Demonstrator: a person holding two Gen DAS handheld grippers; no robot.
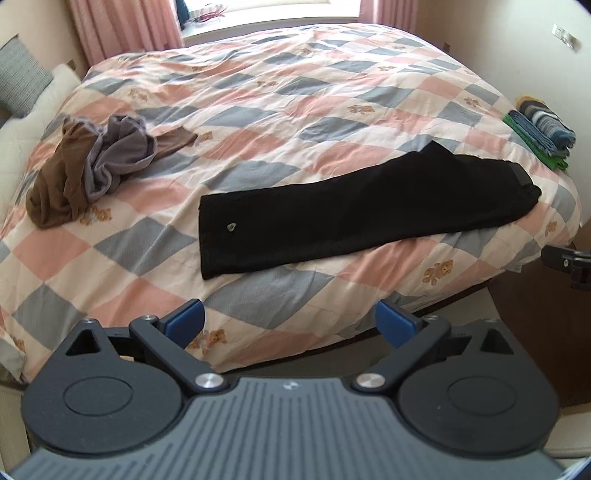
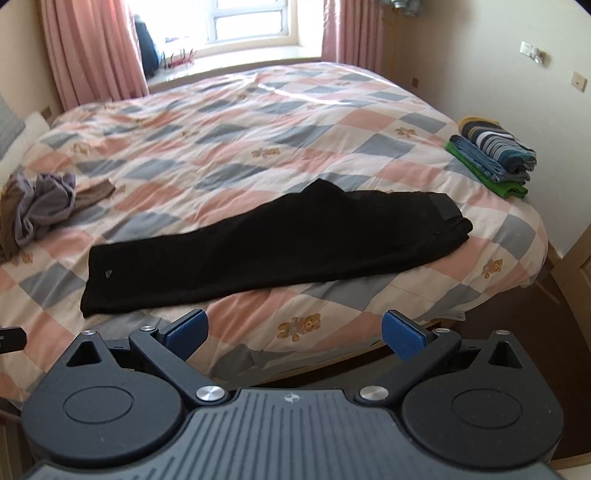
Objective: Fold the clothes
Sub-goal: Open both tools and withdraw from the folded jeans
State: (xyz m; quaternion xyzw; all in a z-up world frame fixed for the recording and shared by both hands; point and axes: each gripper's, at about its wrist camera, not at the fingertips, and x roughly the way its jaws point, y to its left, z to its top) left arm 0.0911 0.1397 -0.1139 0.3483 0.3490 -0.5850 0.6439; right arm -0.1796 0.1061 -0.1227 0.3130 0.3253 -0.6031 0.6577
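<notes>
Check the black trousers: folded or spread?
Folded once lengthwise, not yet finished. The black trousers lie flat as one long strip on the quilt, hem left, waistband right. Neither open gripper touches them.

Both wrist cams sat low off the bed's (image 1: 280,110) near edge, facing across it twd the window (image 2: 243,22). Left cam sat further left; right gripper's tip showed at its right edge (image 1: 569,264). Right cam sat further right w/ a wider look at the wall. Shared: black trousers (image 2: 266,251), crumpled clothes (image 1: 92,166), folded stack (image 2: 491,158)
</notes>
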